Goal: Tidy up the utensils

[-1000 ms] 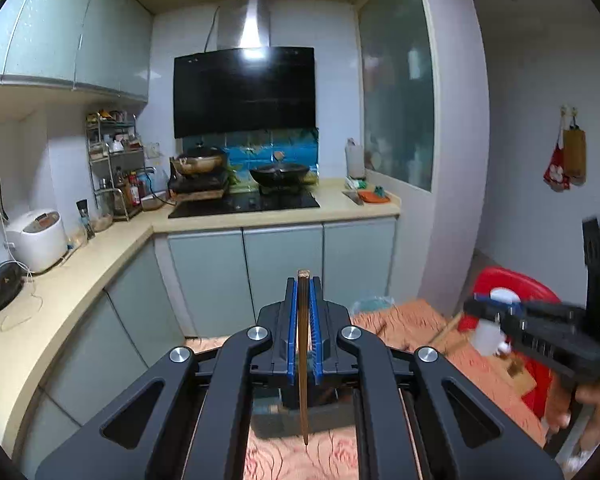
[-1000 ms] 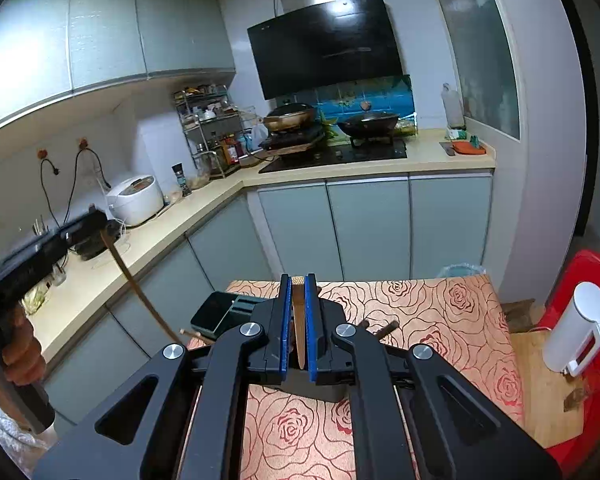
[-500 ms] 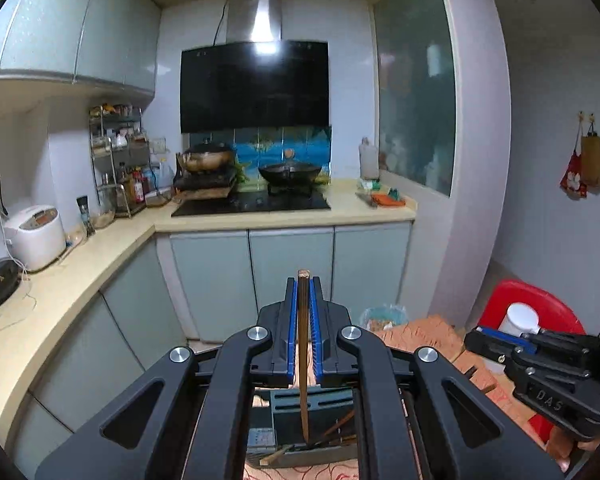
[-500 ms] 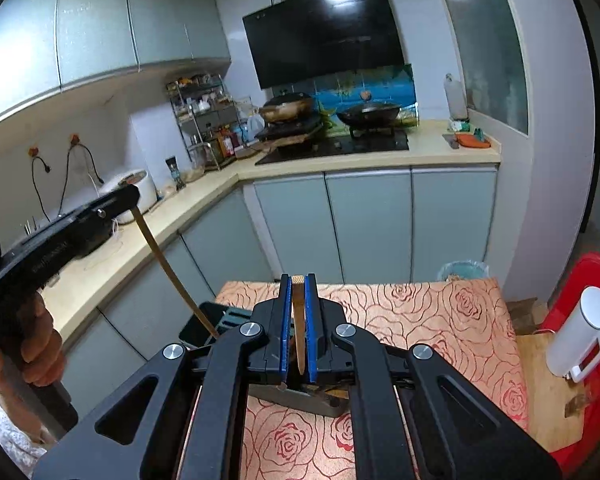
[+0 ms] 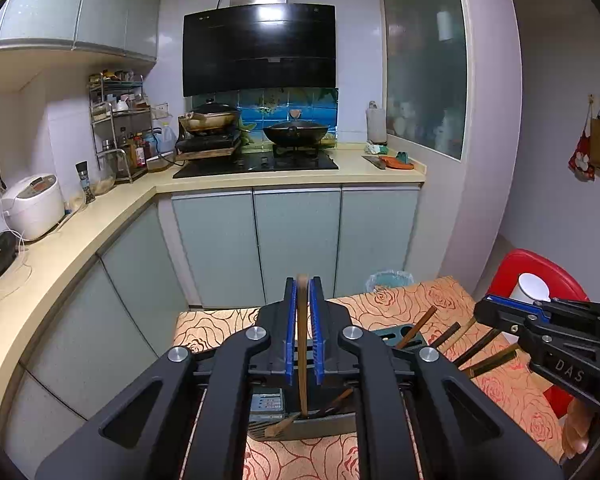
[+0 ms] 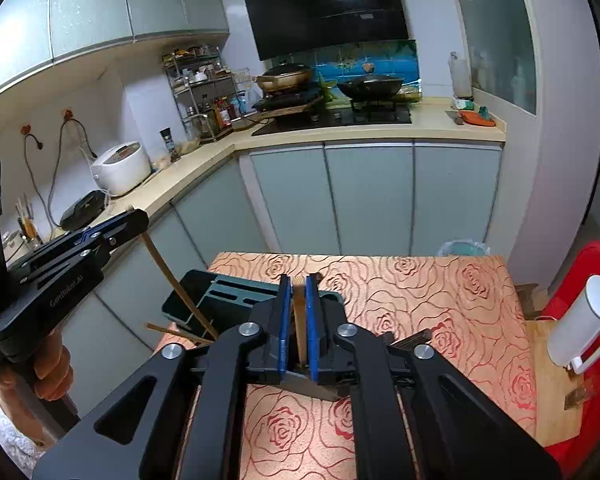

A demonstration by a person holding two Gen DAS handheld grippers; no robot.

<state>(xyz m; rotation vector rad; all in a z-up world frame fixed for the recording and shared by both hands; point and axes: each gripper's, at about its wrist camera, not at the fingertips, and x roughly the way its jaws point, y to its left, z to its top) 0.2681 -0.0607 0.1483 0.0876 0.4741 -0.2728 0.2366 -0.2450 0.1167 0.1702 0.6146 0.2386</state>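
**Both grippers clamp a chopstick at the utensil holder**

The dark green plastic utensil holder with slotted compartments (image 6: 236, 292) stands on the table with the orange rose-pattern cloth (image 6: 440, 304), near its left edge. I take this holder as my landmark.

My left gripper (image 5: 302, 332) has its blue pads pressed together on a long brown wooden chopstick (image 5: 302, 360). The chopstick hangs down, and its lower tip is inside the holder, in the compartment at the end nearer to me. In the right wrist view the same chopstick (image 6: 176, 284) leans from the gripper (image 6: 134, 220) down into that compartment. One more thin wooden stick (image 6: 176, 332) lies almost flat there, with its end coming out over the holder's rim.

My right gripper (image 6: 296, 320) is closed on a second brown wooden chopstick (image 6: 299, 312), directly above the holder's near side. I cannot tell where its lower end sits.

To the right of the holder, several dark wooden chopsticks (image 5: 476, 346) lie on the cloth. Further right of the holder, a white plastic jug (image 6: 580, 328) stands on a red plastic stool (image 6: 596, 264).
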